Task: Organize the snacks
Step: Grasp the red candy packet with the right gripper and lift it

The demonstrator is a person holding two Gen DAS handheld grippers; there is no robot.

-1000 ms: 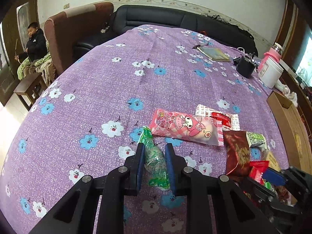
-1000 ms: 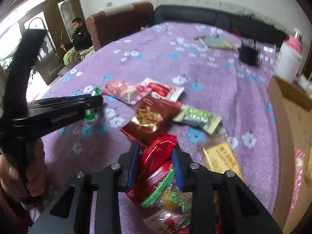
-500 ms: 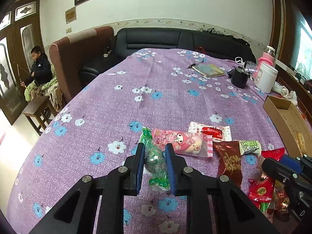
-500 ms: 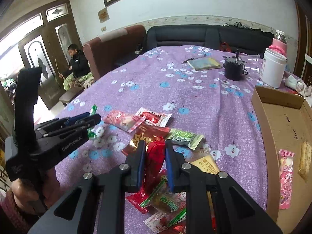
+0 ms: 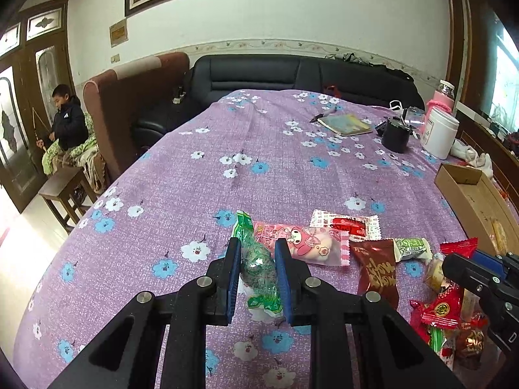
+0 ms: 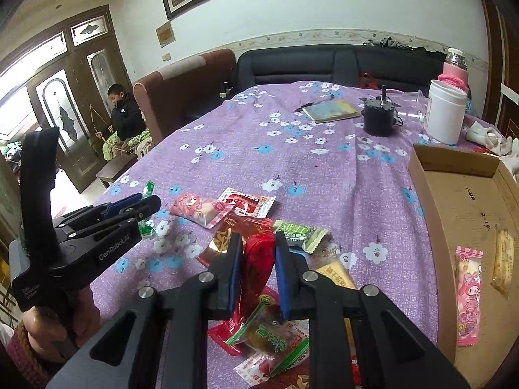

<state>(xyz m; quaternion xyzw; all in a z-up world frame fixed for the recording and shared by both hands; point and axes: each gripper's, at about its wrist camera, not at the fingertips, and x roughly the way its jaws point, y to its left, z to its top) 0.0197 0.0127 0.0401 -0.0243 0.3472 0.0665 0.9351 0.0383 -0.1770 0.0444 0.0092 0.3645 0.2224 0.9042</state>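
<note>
My left claw (image 5: 258, 270) and right claw (image 6: 258, 270) are clamping the green snack (image 5: 258, 267) and red snack (image 6: 259, 259); I'm carrying both level toward the cardboard box (image 6: 454, 162).

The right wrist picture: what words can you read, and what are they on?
"GenRobot.AI": on the side of the left gripper.
Print on the red packet in the right gripper: too blurred.
Characters on the yellow packet: too small.
</note>
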